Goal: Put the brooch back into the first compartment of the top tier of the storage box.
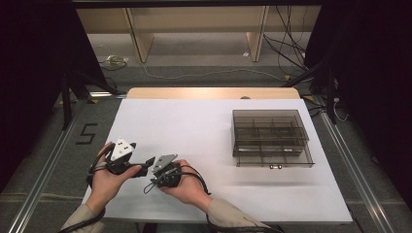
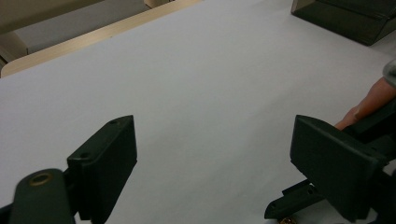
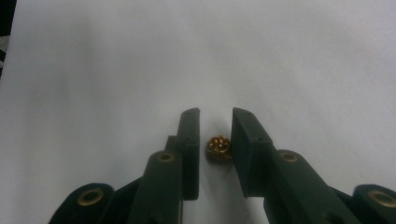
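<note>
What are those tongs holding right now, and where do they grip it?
The right tongs straddle a small gold bead-like piece, touching one side; whether it is clamped cannot be told. The left tongs are open, empty.

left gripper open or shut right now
Open. In the left gripper view the left gripper has its two black jaws far apart, with bare white table between them and nothing held.

Two hands hold the left gripper (image 1: 145,162) and the right gripper (image 1: 147,187) close together over the white sheet (image 1: 194,131); how their jaws stand is too small to tell. A smoky compartment box (image 1: 271,138) sits well apart, beyond the jaws.
</note>
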Tool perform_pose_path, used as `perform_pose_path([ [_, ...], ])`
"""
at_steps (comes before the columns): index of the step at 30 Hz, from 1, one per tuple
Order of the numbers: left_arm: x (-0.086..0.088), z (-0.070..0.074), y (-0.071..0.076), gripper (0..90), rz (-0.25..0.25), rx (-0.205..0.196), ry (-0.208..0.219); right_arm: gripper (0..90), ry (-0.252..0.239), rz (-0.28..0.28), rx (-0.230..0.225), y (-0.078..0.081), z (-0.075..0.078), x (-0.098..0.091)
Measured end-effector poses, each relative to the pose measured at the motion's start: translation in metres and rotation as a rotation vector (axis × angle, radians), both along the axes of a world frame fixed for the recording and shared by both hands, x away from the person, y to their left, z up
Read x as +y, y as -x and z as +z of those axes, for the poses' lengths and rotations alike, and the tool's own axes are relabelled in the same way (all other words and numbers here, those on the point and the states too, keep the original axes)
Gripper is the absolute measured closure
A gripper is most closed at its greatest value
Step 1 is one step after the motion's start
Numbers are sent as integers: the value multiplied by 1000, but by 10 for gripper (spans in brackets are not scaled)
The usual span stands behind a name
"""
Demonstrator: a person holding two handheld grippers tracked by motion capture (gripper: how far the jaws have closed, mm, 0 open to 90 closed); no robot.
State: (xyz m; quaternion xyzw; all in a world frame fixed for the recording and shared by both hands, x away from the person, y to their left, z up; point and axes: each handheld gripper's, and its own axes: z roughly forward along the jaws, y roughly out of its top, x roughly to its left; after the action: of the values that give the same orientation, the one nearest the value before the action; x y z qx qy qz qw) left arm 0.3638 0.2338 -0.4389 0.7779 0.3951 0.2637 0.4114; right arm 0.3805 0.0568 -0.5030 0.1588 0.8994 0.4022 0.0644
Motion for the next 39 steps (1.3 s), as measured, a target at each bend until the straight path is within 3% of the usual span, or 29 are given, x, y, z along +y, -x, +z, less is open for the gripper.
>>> perform_pose_path([
  [5,0,0,0,146,0,0,0,793,-1,7,-8,-1,0,0],
  [16,1,0,0,146,3,-1,5,799,-4,5,-4,-1,0,0],
  [20,1,0,0,146,5,-2,6,800,-13,20,-22,0,1,-1],
  [39,1,0,1,146,8,-7,4,801,-102,11,-21,1,17,-35],
])
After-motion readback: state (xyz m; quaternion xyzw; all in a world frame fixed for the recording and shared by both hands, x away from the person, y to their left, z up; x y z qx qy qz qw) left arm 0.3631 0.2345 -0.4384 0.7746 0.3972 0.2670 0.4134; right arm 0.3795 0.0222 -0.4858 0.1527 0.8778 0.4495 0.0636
